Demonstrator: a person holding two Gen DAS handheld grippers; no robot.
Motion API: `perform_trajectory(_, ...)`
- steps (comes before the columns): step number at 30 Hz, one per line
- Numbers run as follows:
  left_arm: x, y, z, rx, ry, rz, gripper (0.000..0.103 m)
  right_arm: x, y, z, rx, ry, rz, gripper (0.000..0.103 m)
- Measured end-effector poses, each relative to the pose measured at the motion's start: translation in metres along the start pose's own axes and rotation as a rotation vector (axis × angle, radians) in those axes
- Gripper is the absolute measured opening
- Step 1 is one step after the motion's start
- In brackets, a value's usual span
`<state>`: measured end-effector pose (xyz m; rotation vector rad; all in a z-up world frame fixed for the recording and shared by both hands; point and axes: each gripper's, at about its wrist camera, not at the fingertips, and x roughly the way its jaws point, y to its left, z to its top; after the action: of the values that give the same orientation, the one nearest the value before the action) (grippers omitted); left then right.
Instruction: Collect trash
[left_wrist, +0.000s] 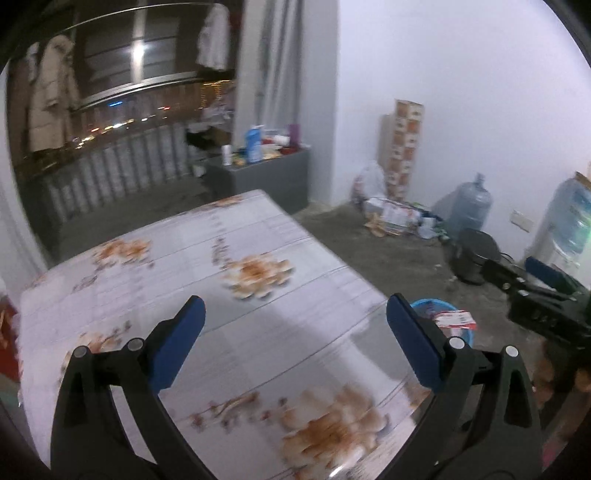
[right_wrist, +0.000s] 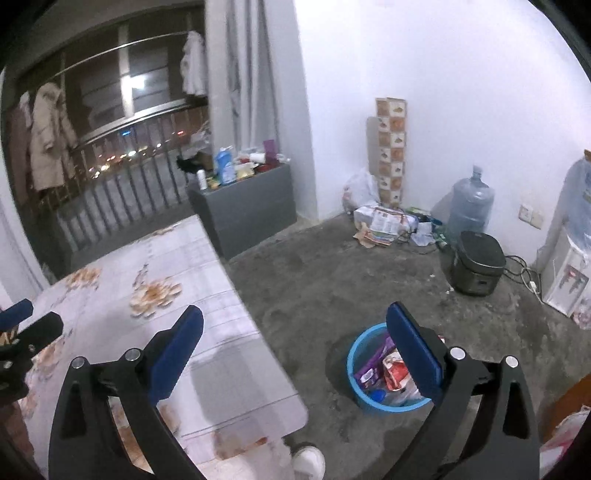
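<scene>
Trash (right_wrist: 391, 373) heaped in blue bin (right_wrist: 356, 350) on floor beside table (left_wrist: 184, 258), likely for easy drops from its edge; left gripper (left_wrist: 295, 328) spread wide, empty, over table; right gripper (right_wrist: 295, 339) likewise agape, gripping nothing.

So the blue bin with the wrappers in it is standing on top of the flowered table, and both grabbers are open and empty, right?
Not quite. The blue bin stands on the floor beside the flowered table, as the right wrist view shows. The left gripper and right gripper are indeed open and empty.
</scene>
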<state>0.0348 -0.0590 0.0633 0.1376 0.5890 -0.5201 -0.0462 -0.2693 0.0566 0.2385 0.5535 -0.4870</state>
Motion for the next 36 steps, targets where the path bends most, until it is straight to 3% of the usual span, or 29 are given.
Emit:
perform_trajectory(5, -0.015, 0.022, -0.023, -0.051, 0.031, 0.033, 0.094, -0.019, 0.021, -0.004, -0.042, -0.002, 0.01, 0.097)
perform_trajectory(11, -0.024, 0.019, -0.059, 0.021, 0.14, -0.003, 0.094, -0.025, 0.043, -0.011, -0.081, 0.014, 0.046, 0.097)
perform_trajectory(16, -0.031, 0.015, -0.082, 0.043, 0.178, -0.028, 0.094, -0.024, 0.055, -0.018, -0.091, 0.037, 0.084, 0.097)
perform_trajectory(19, -0.032, 0.015, -0.08, 0.052, 0.162, 0.028, 0.094, -0.027, 0.058, -0.023, -0.103, 0.044, 0.092, 0.097)
perform_trajectory(24, -0.03, 0.02, -0.078, 0.025, 0.154, 0.001, 0.094, -0.028, 0.054, -0.027, -0.117, 0.046, 0.067, 0.097)
perform_trajectory(29, -0.02, 0.023, -0.072, 0.004, 0.171, 0.024, 0.094, -0.024, 0.047, -0.025, -0.098, 0.047, 0.055, 0.097)
perform_trajectory(36, -0.009, 0.035, -0.051, -0.078, 0.122, 0.099, 0.094, -0.016, 0.044, -0.024, -0.095, 0.058, 0.026, 0.097)
